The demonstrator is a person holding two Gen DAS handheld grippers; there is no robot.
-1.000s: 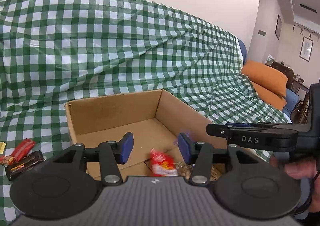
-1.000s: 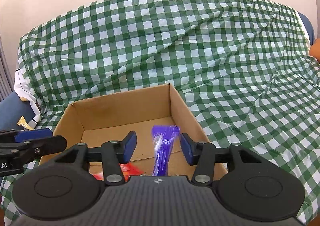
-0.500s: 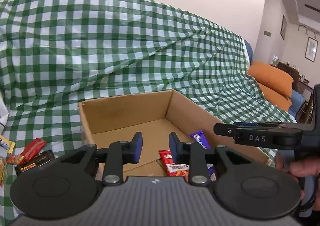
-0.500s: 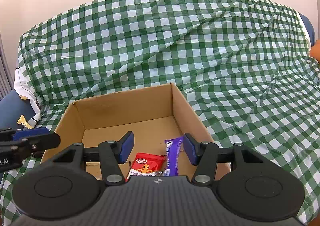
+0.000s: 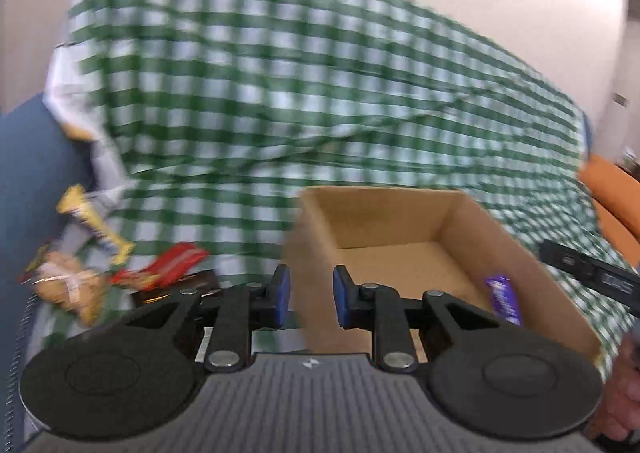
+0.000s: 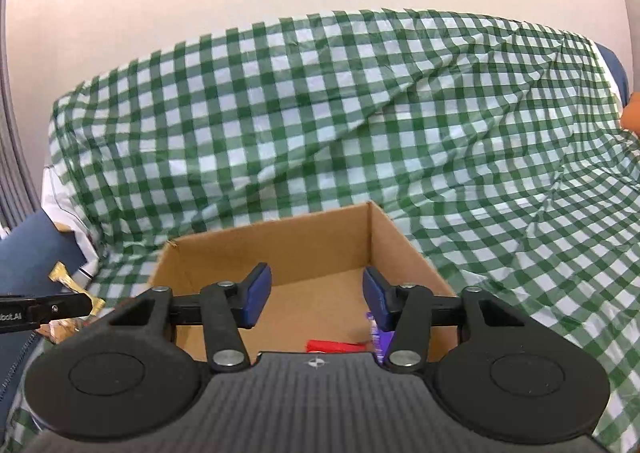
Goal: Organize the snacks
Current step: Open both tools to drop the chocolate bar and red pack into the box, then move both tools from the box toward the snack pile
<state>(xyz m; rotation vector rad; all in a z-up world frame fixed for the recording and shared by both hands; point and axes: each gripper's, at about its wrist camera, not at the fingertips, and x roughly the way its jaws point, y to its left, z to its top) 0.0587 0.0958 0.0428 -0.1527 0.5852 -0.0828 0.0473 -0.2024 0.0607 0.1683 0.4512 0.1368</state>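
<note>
An open cardboard box sits on the green checked cloth. A purple snack bar and a red packet lie inside it. My left gripper is open with a narrow gap and empty, over the box's left wall, turned toward loose snacks at the left: a red wrapper, a dark bar, a yellow-ended bar and a tan packet. My right gripper is open and empty above the box's near side.
The green checked cloth covers a sofa back and seat. An orange cushion lies at the far right. Blue upholstery shows at the left. The left gripper's finger shows in the right wrist view.
My left gripper has swung left, away from the box toward the loose snacks, its view blurred. My right gripper has risen and pulled back a little, jaws wider. The purple bar rests in the box.
</note>
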